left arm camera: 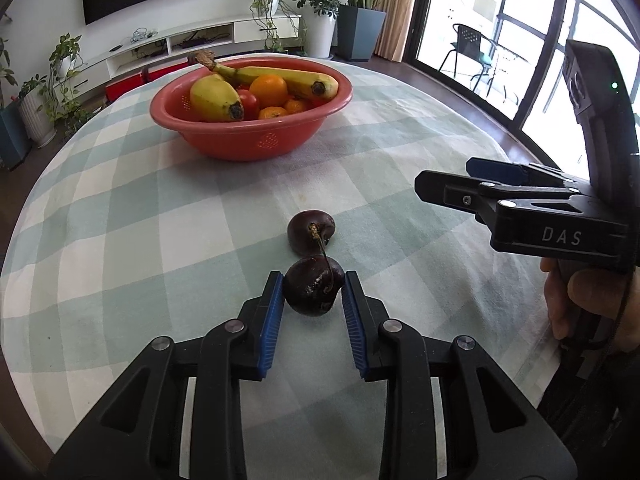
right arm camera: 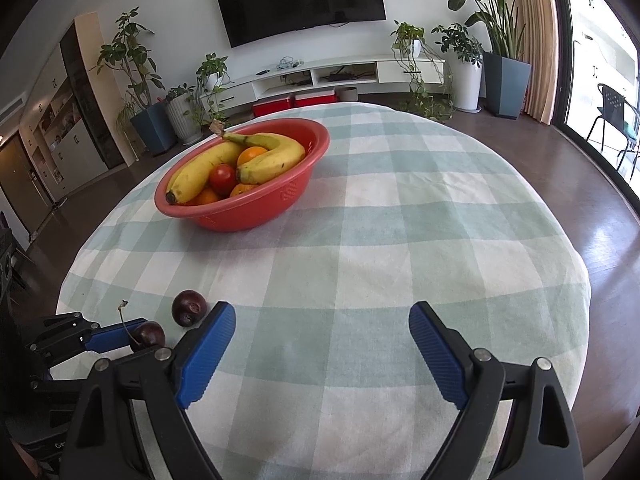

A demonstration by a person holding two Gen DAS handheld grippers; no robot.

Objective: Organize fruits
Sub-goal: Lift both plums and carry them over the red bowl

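Observation:
Two dark cherries lie on the checked tablecloth. My left gripper (left arm camera: 314, 290) is shut on the near cherry (left arm camera: 313, 290), which has a stem; its blue pads (left arm camera: 272, 312) touch both sides. The second cherry (left arm camera: 311, 231) lies just beyond it. In the right wrist view the held cherry (right arm camera: 149, 334) and the free cherry (right arm camera: 189, 307) show at lower left. My right gripper (right arm camera: 322, 344) is open and empty, above the cloth to the right of the cherries; it also shows in the left wrist view (left arm camera: 452, 184). A red bowl (left arm camera: 248, 136) holds bananas, oranges and tomatoes.
The red bowl (right arm camera: 256, 208) stands at the far left part of the round table (right arm camera: 440, 240). Beyond the table are a TV unit, potted plants and a glass door on the right.

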